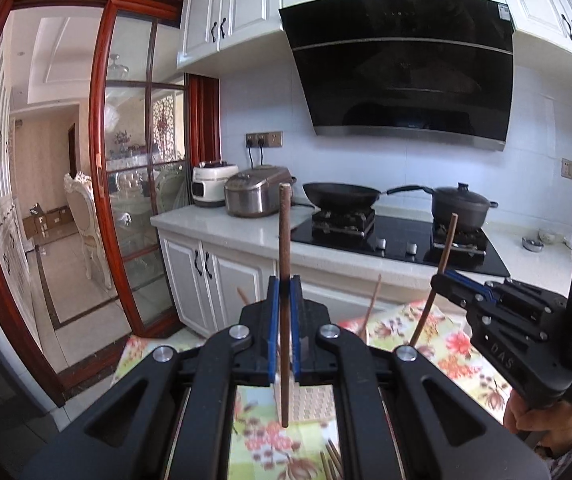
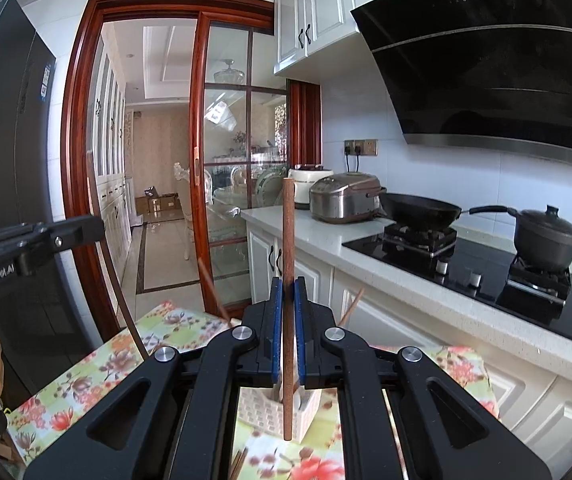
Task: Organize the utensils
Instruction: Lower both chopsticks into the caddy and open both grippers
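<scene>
My left gripper (image 1: 284, 280) is shut on a brown chopstick (image 1: 284, 232) that stands upright between its blue pads. My right gripper (image 2: 289, 282) is likewise shut on an upright brown chopstick (image 2: 288, 232). Both hang above a white woven basket (image 2: 260, 412) on a floral tablecloth (image 2: 86, 372). Other chopsticks (image 2: 351, 304) stick up slanted from the basket. In the left wrist view the right gripper (image 1: 438, 280) shows at the right with its tilted chopstick (image 1: 447, 244). In the right wrist view the left gripper (image 2: 100, 229) is at the left edge.
Loose chopsticks (image 1: 331, 460) lie on the cloth near the front. Behind the table runs a white counter (image 1: 214, 224) with a rice cooker (image 1: 256, 196), a wok (image 1: 339, 196) and a lidded pot (image 1: 461, 208) on a black hob. A glass sliding door (image 1: 142, 184) stands to the left.
</scene>
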Available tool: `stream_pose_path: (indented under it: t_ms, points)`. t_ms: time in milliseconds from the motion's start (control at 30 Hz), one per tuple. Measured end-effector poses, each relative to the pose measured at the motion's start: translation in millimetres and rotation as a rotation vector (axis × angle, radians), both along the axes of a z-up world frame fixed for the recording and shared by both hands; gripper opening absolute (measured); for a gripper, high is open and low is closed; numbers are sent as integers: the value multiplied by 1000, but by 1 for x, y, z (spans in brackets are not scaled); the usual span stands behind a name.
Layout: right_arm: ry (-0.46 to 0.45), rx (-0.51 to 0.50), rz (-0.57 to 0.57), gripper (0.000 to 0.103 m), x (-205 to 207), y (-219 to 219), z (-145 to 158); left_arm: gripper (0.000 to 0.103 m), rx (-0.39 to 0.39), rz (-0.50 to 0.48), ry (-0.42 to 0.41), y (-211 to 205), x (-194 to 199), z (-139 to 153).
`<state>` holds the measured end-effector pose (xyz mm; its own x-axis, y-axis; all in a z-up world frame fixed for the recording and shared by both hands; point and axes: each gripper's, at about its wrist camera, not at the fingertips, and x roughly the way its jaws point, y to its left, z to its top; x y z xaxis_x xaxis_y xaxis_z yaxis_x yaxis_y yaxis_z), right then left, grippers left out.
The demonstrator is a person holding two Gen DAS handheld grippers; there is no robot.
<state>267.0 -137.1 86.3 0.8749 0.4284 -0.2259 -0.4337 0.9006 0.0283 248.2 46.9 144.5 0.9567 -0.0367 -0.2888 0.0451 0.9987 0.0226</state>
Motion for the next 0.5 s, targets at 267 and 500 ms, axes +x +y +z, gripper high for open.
stream_pose_path:
  t_ms: [267,500]
  points:
    - [22,42,7,6,32,1,14,5,-17,-3,4,-3,40,16]
    - [81,19,9,6,63,12,0,5,-49,18,40,2,74,-2]
